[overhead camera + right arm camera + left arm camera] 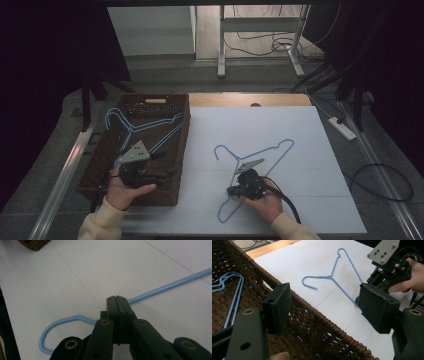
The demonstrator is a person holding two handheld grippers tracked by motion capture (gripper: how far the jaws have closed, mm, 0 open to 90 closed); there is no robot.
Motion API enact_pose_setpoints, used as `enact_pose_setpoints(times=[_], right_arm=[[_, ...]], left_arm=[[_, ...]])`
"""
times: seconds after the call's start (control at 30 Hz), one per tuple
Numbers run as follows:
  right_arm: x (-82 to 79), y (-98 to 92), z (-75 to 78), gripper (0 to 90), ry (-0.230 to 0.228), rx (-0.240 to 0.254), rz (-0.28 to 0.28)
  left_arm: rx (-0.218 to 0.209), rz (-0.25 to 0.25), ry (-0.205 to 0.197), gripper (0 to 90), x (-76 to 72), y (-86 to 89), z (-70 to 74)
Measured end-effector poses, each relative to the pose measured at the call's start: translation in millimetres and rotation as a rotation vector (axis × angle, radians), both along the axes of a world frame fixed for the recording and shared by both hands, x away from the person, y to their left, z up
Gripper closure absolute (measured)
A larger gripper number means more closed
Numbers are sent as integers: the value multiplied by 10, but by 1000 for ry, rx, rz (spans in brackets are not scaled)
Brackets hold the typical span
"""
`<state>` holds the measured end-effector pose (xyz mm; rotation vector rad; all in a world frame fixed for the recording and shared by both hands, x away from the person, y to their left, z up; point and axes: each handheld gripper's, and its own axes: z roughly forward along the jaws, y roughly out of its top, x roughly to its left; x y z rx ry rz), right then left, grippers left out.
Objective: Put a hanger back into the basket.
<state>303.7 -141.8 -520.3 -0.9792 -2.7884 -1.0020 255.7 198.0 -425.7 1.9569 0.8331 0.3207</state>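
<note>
The work in hand was moving thin blue wire coat hangers from the white table sheet into the dark brown woven wicker basket (182, 150) at the left of the table. By the look of it, roughly half was done: 2 blue hangers (145, 127) already lay inside the basket, overlapping each other, their hooks toward its far left corner.

1 blue wire hanger (272, 152) remained on the white sheet (300, 130), well apart from the basket, lying flat with its hook pointing toward the basket side. The right gripper (239, 187) sat low on the near end of that hanger. In the right gripper view its black jaws were pressed together with the blue wire (170, 286) running in at one side and coming out at the other, so they were pinching the hanger's lower bar near its rounded corner (43, 342).

The left gripper (172, 173) hung over the near part of the basket, jaws spread wide and holding nothing; in the left gripper view its 2 pads (278, 306) framed the basket rim (312, 312).

What was left, I judged: lift the gripped hanger, carry it across the rim, and lay it with the other 2. The hook could snag the weave on the way in.
</note>
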Motion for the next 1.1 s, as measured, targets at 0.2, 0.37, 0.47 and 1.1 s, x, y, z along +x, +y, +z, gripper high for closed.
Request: enact_pose_setpoints(times=[0.2,0.37,0.47,1.1], right_arm=[[43,108,-27,900,1,26,10],[181,20,72,900,-24,36,-21],[406,-60,207,900,-83,-9,-64],[1323,111,235,562,-45,-167,-90]], left_arm=[[3,-1,1,277,-1,-4,-4],[2,-3,-5,277,-9,1,2],[-1,-1,-7,277,-17,5,8],[5,0,-9,276,-18,21,12]])
